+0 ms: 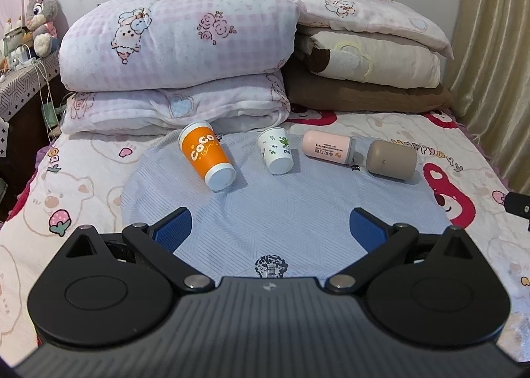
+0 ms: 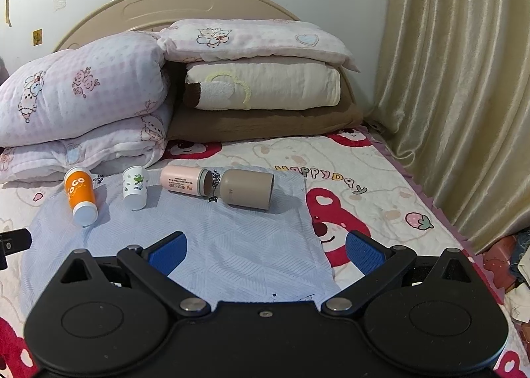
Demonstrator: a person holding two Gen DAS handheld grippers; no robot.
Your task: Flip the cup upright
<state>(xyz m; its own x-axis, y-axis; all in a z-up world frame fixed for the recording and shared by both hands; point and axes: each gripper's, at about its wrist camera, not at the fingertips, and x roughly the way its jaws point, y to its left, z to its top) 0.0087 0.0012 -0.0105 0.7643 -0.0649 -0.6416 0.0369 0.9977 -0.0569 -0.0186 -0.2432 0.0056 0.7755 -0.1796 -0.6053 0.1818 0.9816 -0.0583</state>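
Several cups lie on their sides on a light blue cloth (image 1: pixel 281 212) on the bed. An orange "COCO" paper cup (image 1: pixel 206 156) (image 2: pixel 80 194) is at the left, a small white cup with green print (image 1: pixel 276 151) (image 2: pixel 134 188) beside it, then a pink cup (image 1: pixel 328 148) (image 2: pixel 184 181) and a taupe cup (image 1: pixel 391 158) (image 2: pixel 246 188) at the right. My left gripper (image 1: pixel 270 229) is open and empty, short of the cups. My right gripper (image 2: pixel 265 250) is open and empty, also short of them.
Folded pink quilts (image 1: pixel 175 57) and stacked pillows (image 1: pixel 371 57) sit just behind the cups against the headboard. A curtain (image 2: pixel 457 80) hangs along the bed's right side. A nightstand with a plush rabbit (image 1: pixel 39 14) stands at the left.
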